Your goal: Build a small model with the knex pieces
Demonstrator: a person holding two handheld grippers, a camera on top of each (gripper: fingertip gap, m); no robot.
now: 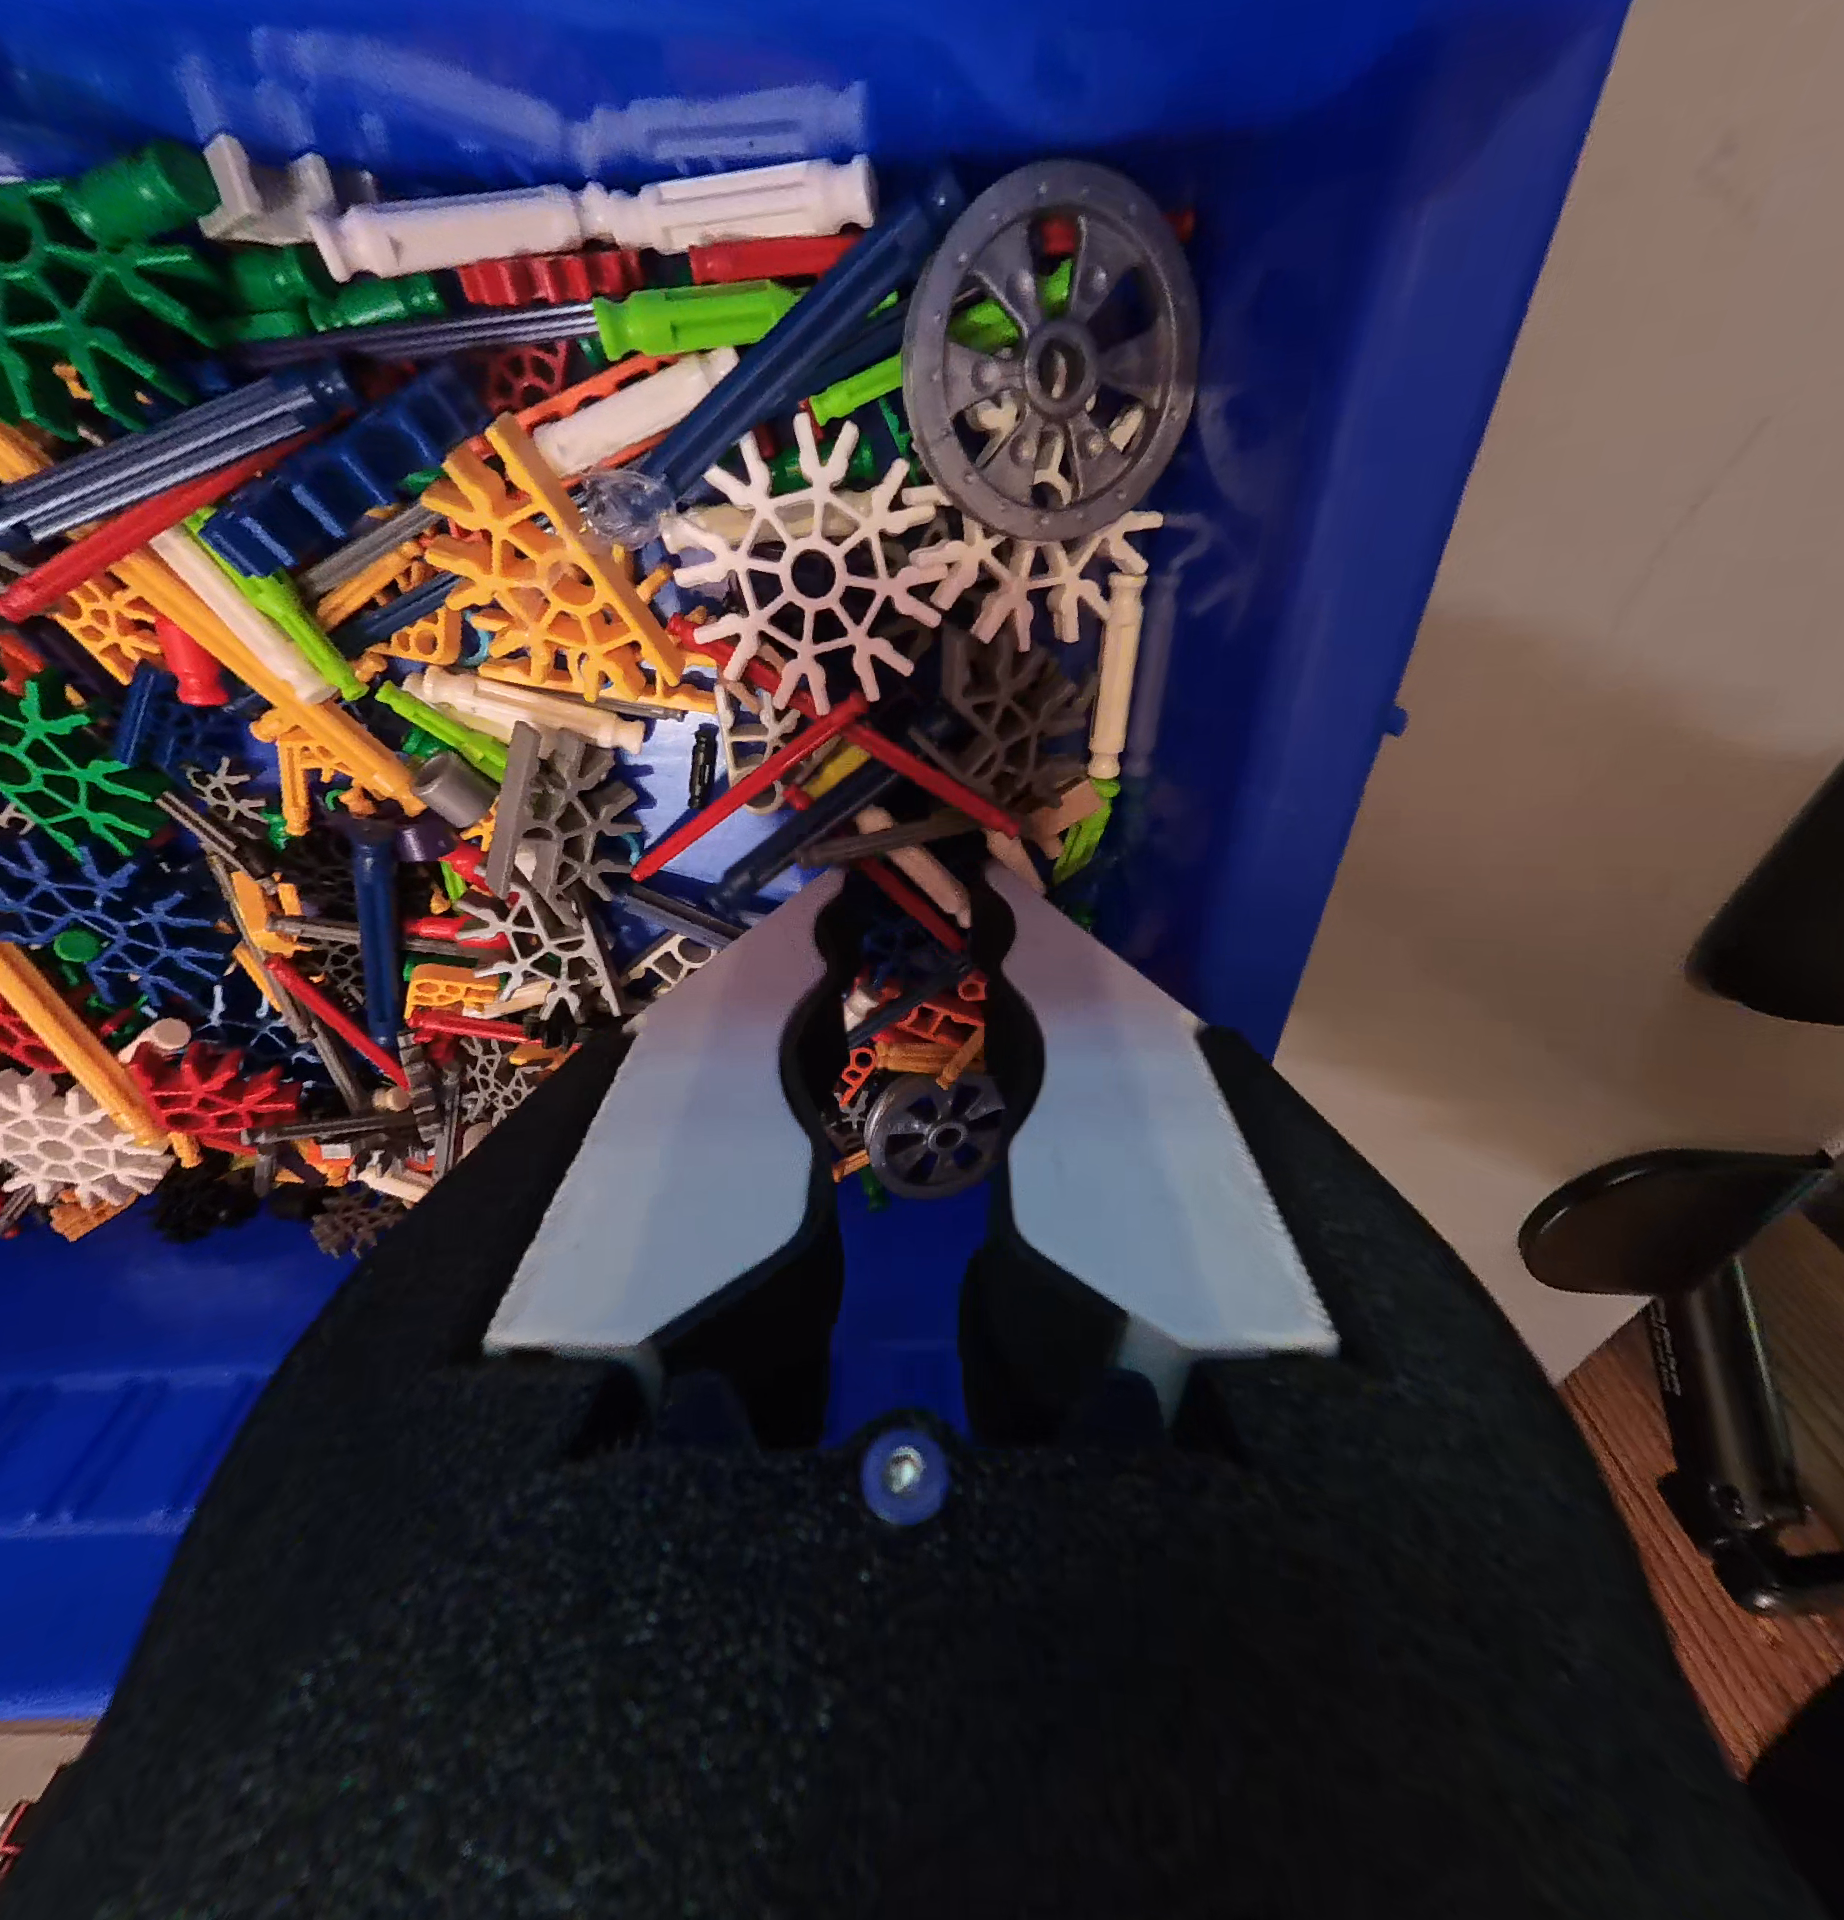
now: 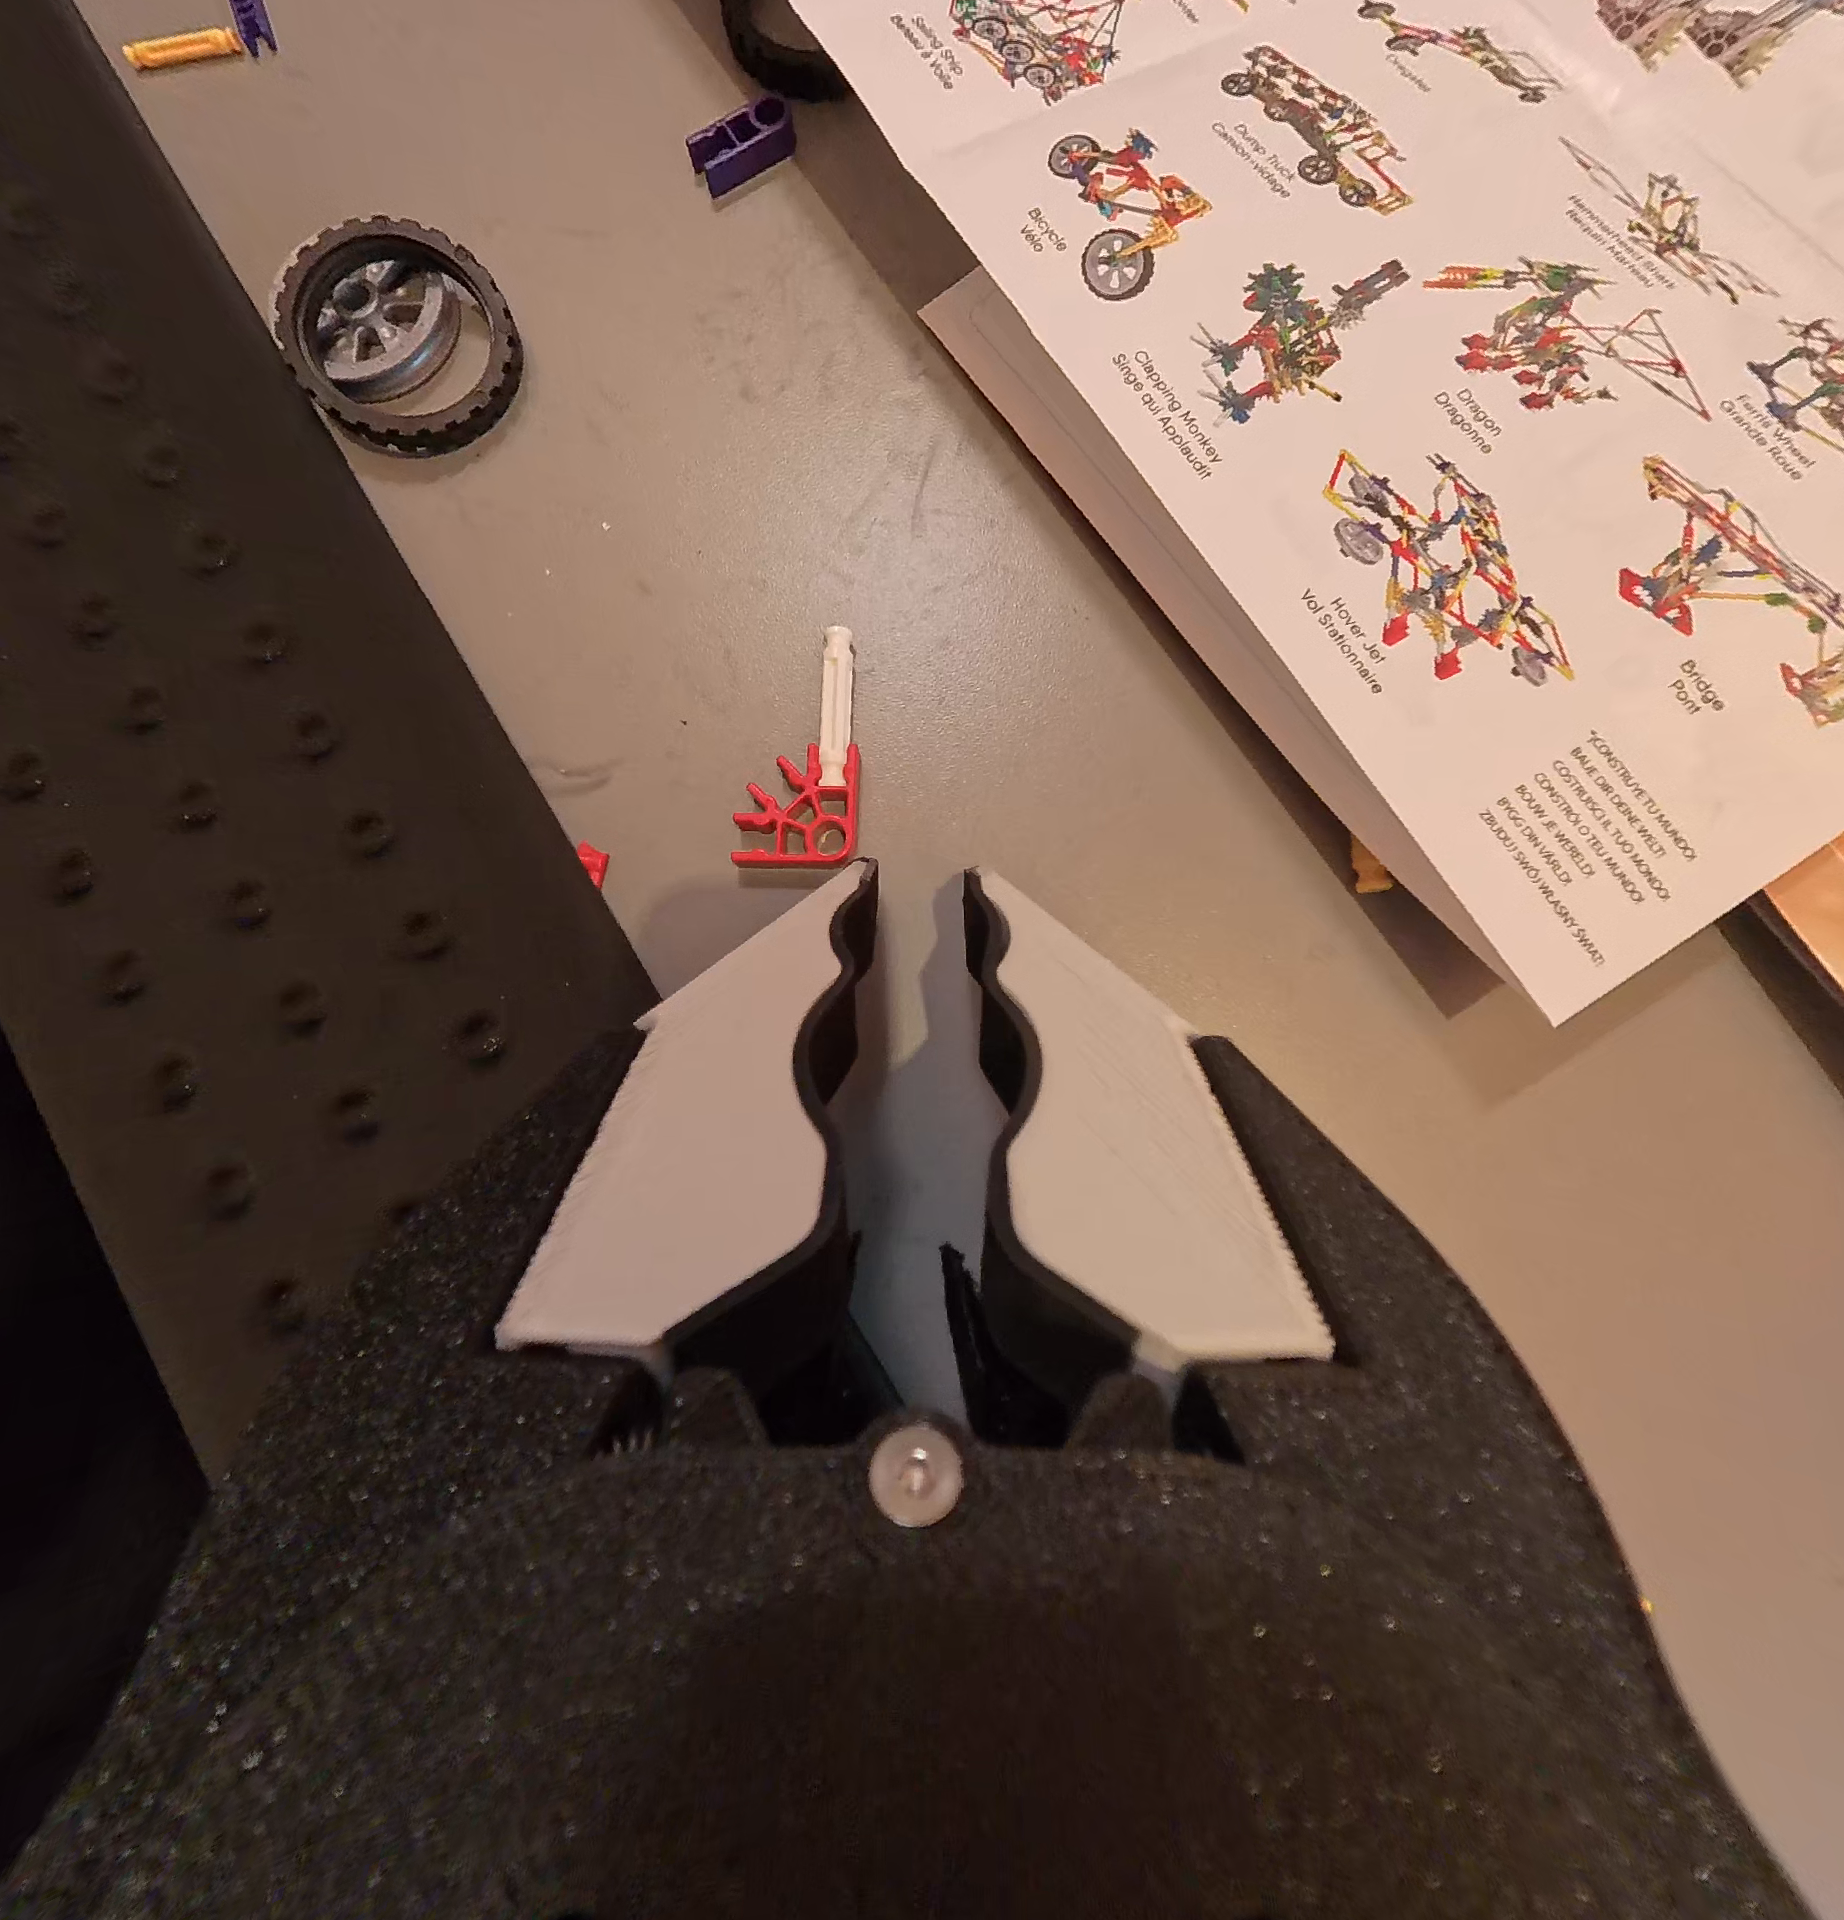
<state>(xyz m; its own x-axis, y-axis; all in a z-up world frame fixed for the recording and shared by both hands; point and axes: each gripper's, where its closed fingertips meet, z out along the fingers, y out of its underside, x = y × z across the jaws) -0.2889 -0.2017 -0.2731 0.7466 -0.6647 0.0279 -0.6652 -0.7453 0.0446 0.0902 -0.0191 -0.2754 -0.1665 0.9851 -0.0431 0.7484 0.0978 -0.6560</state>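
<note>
Partly hidden small grey wheel behind left gripper, jaws spread; right gripper jaws parted, empty.

Right gripper: jaws slightly parted, empty, above grey table; red connector with white rod just beyond tips at 11 o'clock; tyred wheel at 10 o'clock; instruction sheet at 2 o'clock.
</note>
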